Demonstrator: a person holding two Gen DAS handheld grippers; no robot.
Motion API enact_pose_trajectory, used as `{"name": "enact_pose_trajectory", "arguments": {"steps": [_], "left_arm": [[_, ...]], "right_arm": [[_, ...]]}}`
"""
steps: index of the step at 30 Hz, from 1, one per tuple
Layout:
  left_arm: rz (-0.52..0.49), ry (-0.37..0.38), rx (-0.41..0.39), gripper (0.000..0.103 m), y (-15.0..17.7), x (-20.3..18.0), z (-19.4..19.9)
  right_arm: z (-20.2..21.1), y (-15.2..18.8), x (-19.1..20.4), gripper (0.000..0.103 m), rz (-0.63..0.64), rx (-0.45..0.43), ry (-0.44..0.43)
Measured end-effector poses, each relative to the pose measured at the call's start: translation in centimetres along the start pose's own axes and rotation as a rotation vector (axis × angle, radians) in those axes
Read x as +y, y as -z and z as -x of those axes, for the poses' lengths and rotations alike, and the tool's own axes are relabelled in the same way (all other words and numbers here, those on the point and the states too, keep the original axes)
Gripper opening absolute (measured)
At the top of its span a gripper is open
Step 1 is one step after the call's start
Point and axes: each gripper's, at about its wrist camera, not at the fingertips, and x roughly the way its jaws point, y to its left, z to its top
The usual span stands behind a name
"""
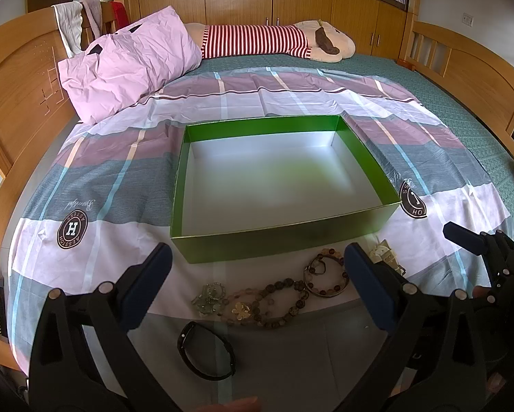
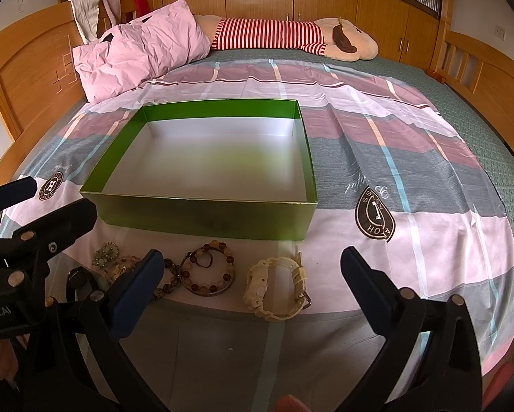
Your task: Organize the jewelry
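grippers both wide, hold nothing. left gripper [image 1: 257, 271] hovers over bead necklace [image 1: 274, 302], green brooch [image 1: 209, 297] and black band [image 1: 205, 350]. right gripper [image 2: 252, 279] hovers over cream watch [image 2: 277, 286], beside bead bracelet [image 2: 207, 274]. jewelry lies in row on sheet [image 2: 411, 240] at near edge, just before green box [image 2: 205, 218]. box empty, open side up, probably goal for all pieces. watch lies on side, strap curled, long axis left-right. row also runs left-right, along box front wall.
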Motion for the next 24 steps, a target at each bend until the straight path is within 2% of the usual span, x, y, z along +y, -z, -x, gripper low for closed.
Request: {"name": "enact_pose_trajectory", "arguments": {"steps": [18, 21, 24], "left_arm": [[-0.001, -0.017, 0.003, 0.101, -0.2, 0.2, -0.1], [0.063, -0.122, 0.024, 0.101, -0.7, 2.4, -0.4], [0.182, -0.096, 0.094, 0.101, -0.8, 6.1, -1.6]], "right_arm": [[0.5, 0.1, 0.2, 0.102, 0.004, 0.0, 0.004], [0.9, -0.7, -0.6, 0.102, -0.024, -0.031, 0.068], [1.5, -1.3, -2.7, 0.102, -0.1, -0.049, 0.091]]}}
